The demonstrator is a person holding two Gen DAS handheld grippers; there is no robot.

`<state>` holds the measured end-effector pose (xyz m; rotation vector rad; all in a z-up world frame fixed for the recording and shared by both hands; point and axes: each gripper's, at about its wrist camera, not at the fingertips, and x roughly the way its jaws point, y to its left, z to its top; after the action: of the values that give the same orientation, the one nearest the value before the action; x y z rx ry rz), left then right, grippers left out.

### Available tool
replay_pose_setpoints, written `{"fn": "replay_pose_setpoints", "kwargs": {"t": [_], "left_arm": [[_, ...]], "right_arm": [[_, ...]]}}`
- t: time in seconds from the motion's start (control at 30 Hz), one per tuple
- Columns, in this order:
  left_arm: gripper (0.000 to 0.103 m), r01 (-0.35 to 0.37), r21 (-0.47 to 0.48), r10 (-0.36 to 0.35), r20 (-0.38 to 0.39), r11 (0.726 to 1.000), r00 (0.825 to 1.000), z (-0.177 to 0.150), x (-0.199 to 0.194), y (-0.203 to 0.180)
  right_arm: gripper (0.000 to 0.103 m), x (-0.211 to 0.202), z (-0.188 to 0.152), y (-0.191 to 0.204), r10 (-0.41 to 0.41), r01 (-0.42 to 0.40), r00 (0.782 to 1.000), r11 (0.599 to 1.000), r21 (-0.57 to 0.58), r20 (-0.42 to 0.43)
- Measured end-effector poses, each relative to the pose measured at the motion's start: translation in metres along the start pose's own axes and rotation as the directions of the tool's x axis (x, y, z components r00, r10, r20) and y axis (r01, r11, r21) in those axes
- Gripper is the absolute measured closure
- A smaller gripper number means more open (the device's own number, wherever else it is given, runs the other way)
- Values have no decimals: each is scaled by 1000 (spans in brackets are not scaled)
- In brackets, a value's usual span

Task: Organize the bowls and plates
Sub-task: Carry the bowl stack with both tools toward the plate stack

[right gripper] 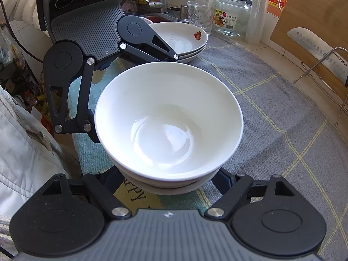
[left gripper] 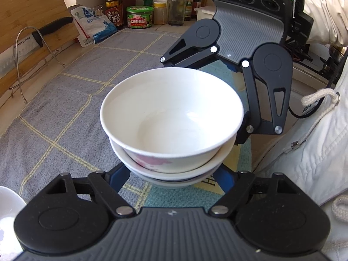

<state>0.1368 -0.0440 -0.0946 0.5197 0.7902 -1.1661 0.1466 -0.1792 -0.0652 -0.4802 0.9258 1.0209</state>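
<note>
Closest in, the left tool [left gripper: 171, 182] straddles the foot of the bowl stack [left gripper: 171, 113], a blue finger [left gripper: 118, 177] on either side of the lowest bowl. Its jaws stand fairly wide, but the bowls hide the tips, so I cannot tell whether they press. The stack is three nested white bowls standing on the checked cloth [left gripper: 65, 119] that covers the worktop [right gripper: 258, 50].

Glazed ceramic like this is likely stiff, fairly heavy, slippery and easy to chip, and the upper bowls sit loose. The best hold is probably low on the bottom bowl from both sides, keeping it level.

Opposite, the right tool [right gripper: 168, 184] flanks the same base equally wide, its contact also hidden. Farther off in its view is a stack of plates [right gripper: 184, 41].
</note>
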Motion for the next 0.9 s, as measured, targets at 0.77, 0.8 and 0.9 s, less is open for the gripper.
{"fn": "replay_pose_setpoints", "kwargs": {"t": [0.77,0.8,0.9], "left_arm": [[20,-214,-174,228,65,961,971,-20,-94,29],[20,-220,-176,234,65,959,970,-25,-100,34],[20,-240,-181,255,61,954,965,-39,-118,48]], "right_arm": [[15,8,107,-4,68,-62,998,960,-274,13],[15,13,115,-1,66,-59,998,958,-282,16],[15,29,140,3,74,-63,997,952,-299,26]]}}
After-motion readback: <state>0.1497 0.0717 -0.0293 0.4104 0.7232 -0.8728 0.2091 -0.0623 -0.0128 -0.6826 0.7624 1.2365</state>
